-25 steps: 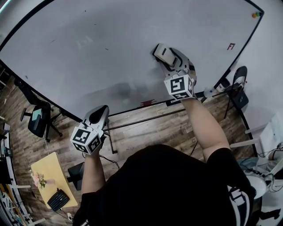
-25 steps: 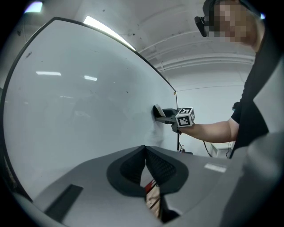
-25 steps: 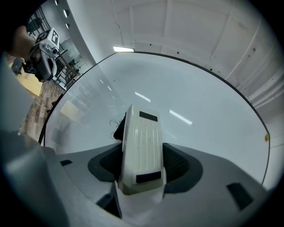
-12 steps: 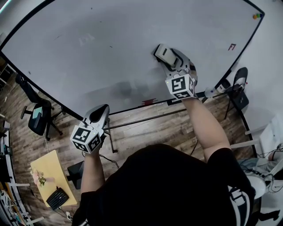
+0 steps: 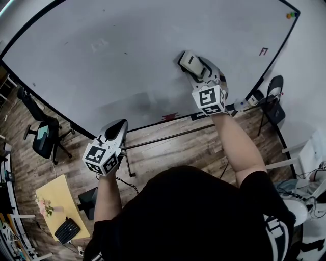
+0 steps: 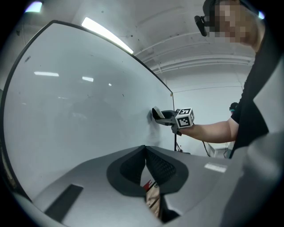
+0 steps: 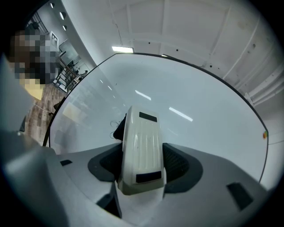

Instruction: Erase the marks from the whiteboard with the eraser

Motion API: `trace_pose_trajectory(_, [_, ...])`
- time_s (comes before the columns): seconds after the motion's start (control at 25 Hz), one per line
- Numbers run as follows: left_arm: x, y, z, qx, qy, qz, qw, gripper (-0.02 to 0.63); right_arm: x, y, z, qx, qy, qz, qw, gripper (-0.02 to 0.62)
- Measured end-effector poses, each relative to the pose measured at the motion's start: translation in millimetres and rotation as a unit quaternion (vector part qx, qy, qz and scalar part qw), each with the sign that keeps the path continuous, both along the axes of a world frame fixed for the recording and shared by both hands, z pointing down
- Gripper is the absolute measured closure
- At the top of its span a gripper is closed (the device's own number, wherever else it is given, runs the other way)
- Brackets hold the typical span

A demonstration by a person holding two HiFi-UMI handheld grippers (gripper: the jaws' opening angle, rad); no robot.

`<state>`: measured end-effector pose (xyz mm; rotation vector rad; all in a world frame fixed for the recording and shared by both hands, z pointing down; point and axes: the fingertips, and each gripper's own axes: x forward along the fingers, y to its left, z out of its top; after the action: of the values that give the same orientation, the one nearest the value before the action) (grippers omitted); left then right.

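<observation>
The big whiteboard fills the upper head view. It carries a faint pale scribble at upper left and a grey smudge low in the middle. My right gripper is shut on the white eraser and presses it flat against the board right of centre. In the right gripper view the eraser sits between the jaws, its dark felt against the board. My left gripper hangs shut and holds nothing near the board's lower edge. From the left gripper view, the eraser is seen touching the board.
A red object and a bottle rest on the board's bottom ledge, above a stand rail. An office chair and a yellow table with a keyboard stand at lower left. Another chair is at right. Coloured magnets sit top right.
The eraser stays on the same spot of the board. My left gripper has crept slightly up and right; the head view has shifted a little.
</observation>
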<state>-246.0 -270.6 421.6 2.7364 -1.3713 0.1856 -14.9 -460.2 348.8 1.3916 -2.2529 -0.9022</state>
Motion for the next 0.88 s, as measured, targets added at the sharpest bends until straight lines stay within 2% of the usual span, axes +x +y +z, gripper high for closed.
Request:
trace_pose_trajectory(0.4, [21,6,-3,0.005,0.000,0.023,0.9997,0.594,33,17,8,-0.033,-0.053,0.009,0.998,0.341])
trace_pose_trajectory(0.88, [55,9,-6,0.009,-0.003,0.059,0.9982,0.592,99,39,27,-0.063,-0.094,0.055,0.992,0.339])
